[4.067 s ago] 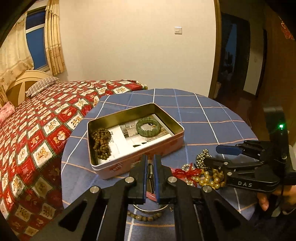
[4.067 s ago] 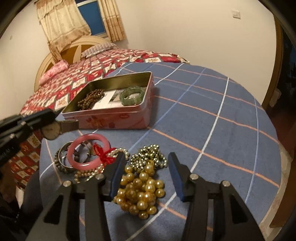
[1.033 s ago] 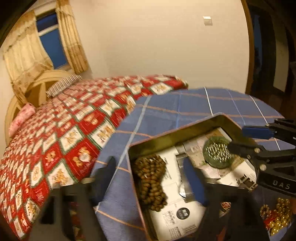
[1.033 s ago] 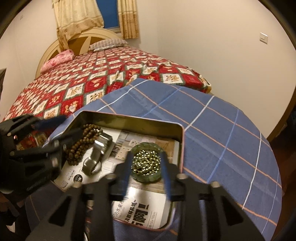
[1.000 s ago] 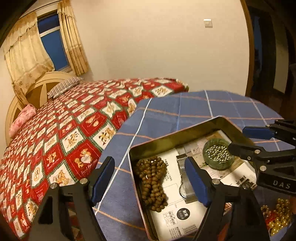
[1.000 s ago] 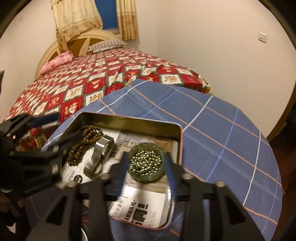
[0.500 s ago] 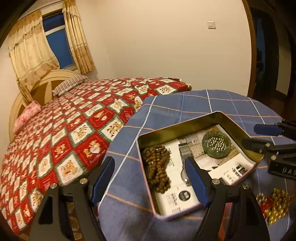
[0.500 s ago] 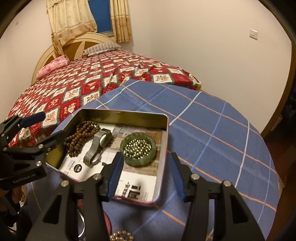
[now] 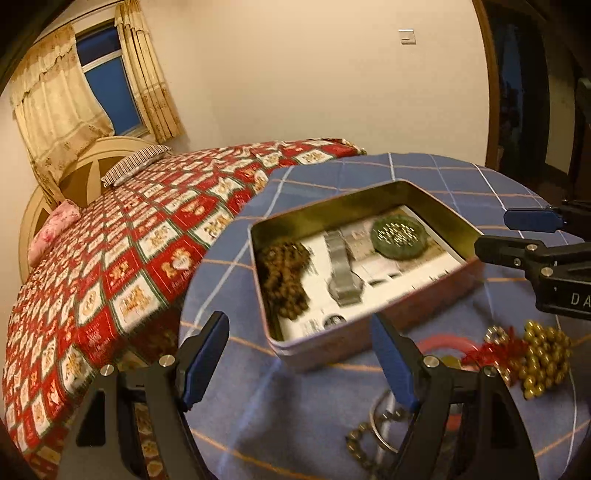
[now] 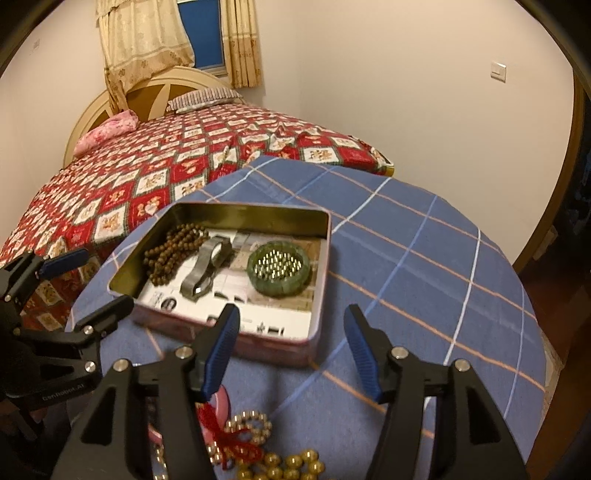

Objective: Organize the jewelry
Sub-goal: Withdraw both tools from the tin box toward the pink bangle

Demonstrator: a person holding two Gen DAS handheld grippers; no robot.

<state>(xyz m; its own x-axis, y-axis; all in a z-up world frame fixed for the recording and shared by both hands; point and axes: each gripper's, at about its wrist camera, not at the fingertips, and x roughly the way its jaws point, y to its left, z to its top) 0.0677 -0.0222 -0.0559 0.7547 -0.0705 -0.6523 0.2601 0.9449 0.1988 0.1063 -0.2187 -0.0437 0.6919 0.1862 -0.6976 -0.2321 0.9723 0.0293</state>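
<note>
Right up close, the right gripper [image 10: 291, 350] hangs wide open with nothing between its blue pads, and just under it on the blue checked counter [image 10: 424, 258] sits the loose pile: gold beads [image 10: 288, 467], a red tassel [image 10: 229, 439], a pearl bracelet [image 10: 247, 424] and the edge of a pink bangle [image 10: 223, 404]. The left gripper [image 9: 301, 363] is spread open and empty too, poised above the counter's near edge, with a metal ring [image 9: 384, 428] and a string of dull beads [image 9: 360, 445] lying by its right finger; the two are touching or overlapping, hard to say which. Beyond both grippers comes the open pink tin [image 10: 288, 352], lined with printed paper. Inside it, the brown bead string [image 10: 171, 249] is heaped at the left end, the silver watch [image 10: 207, 267] lies in the middle beside the beads, and the green bracelet [image 10: 279, 273] rests flat toward the right, its centre filled with small shiny beads [image 10: 277, 266]. Past the counter, the bed [image 10: 155, 173] stretches away under a red patchwork cover, pillows at the headboard, and the curtained window [image 10: 201, 33] closes off the back wall.
</note>
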